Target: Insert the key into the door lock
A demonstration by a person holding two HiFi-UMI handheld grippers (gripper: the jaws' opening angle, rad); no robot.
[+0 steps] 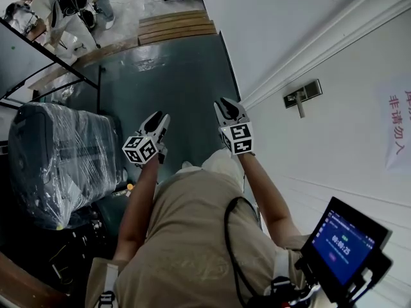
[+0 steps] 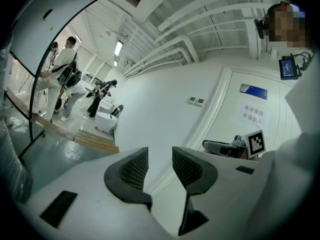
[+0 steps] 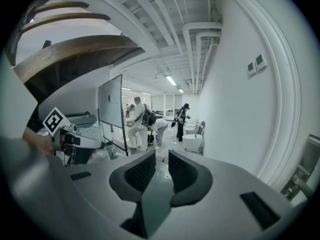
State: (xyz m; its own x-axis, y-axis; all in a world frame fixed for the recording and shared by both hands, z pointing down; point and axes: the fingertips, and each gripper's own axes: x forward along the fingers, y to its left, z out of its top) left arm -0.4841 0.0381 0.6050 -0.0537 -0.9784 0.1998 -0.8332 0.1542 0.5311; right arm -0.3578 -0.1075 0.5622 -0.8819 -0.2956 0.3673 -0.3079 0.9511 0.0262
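The door handle [image 1: 300,96] is a grey metal lever on a narrow upright metal plate, mounted on the white door [image 1: 334,146] close to its moulded frame edge. I cannot make out a keyhole at this size. In the right gripper view the same plate [image 3: 306,170] sits at the far right border.

There is one handle, and one paper sign [image 1: 396,126] with red characters on the door beyond it. Two small wall panels [image 2: 196,101] sit side by side on the wall past the frame. One lit screen [image 1: 345,244] hangs below the handle, at the person's waist.

There are two claws. The left claw [image 1: 157,117] [image 2: 160,156] has its jaws apart with only wall showing in the gap. The right claw [image 1: 225,102] [image 3: 161,159] has a narrower gap, also holding nothing. It is the one nearer the handle but still well apart from it, and both are held up in the air.

Away from the handle, a strip of dark floor [image 1: 173,82] runs between the white wall and one plastic-wrapped machine [image 1: 58,159]. A few people [image 3: 145,121] stand at its far end.
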